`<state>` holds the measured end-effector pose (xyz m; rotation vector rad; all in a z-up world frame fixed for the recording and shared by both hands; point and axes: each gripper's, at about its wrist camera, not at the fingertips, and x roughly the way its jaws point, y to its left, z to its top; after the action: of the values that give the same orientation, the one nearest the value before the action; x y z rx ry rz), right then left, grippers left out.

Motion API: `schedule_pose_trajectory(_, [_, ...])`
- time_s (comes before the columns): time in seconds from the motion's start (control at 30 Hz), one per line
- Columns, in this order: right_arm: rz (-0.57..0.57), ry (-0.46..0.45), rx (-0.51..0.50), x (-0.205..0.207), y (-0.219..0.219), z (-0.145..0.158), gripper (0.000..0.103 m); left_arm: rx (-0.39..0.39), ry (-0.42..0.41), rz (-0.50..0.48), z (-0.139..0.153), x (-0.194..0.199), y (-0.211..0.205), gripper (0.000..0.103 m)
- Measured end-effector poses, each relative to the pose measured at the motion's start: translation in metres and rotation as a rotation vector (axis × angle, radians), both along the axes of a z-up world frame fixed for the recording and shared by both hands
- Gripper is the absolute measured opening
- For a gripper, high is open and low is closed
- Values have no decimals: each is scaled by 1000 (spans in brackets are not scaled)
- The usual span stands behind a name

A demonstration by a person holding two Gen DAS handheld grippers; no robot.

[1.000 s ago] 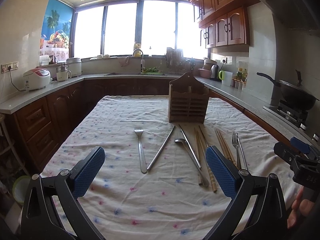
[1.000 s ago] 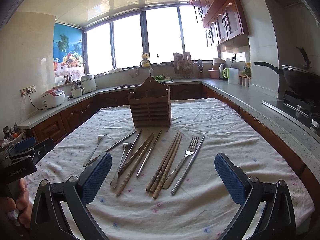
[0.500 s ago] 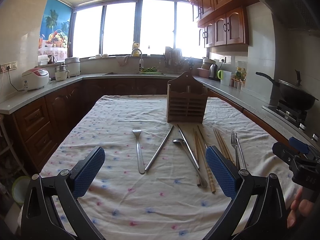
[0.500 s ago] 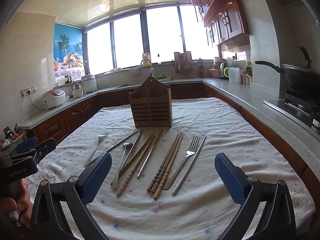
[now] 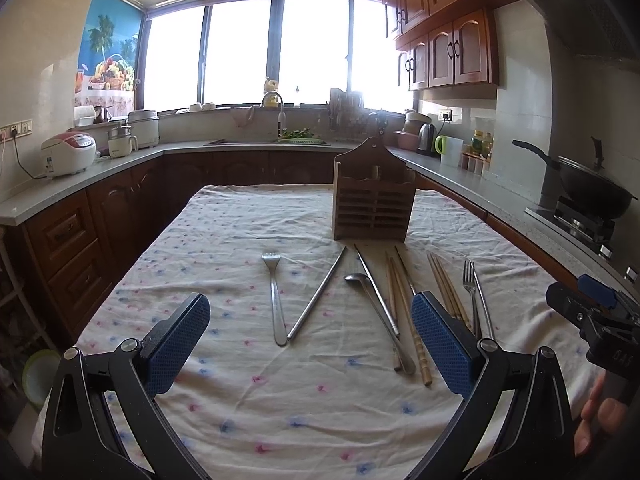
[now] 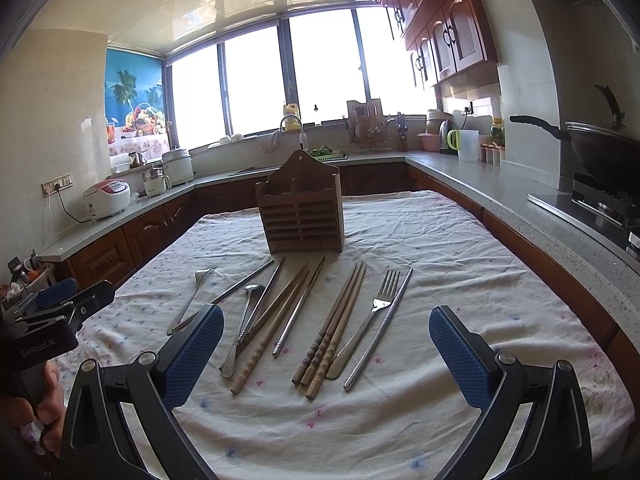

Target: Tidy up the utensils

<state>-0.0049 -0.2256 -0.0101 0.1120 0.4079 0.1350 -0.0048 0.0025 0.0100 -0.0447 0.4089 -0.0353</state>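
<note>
Change: left gripper (image 5: 310, 340) has edged slightly toward the wooden holder (image 5: 372, 200); nothing lifted.
Grippers: left and right gripper (image 6: 326, 354) both spread, empty.
Utensils: fork (image 5: 274, 296), chopsticks (image 6: 332, 328) lie on bench (image 5: 224, 224) before holder.
Meaning: sorting not begun.

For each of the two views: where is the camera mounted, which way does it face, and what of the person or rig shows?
Left wrist: rides the left tongs, looking across the clothed table toward the windows; its blue pads, plus the right tongs' body and a hand at right.
Right wrist: rides the right tongs, same heading from further right; the left tongs' body and a hand at left.
Shared: the wooden holder, the laid-out utensils, both tongs open.
</note>
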Motion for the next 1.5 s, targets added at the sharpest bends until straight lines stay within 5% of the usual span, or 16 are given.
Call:
schedule_pose_trajectory(0.33, [21, 59, 40, 24, -11, -1, 103, -23, 73, -51, -3, 25, -4, 103])
schedule_pose_trajectory(0.77, [4, 216, 129, 98, -43, -12, 102, -115, 275, -115, -9, 119, -8, 103])
schedule_pose_trajectory(1.5, [68, 489, 100, 220, -72, -62, 40, -118, 575, -228, -65, 213, -40, 51])
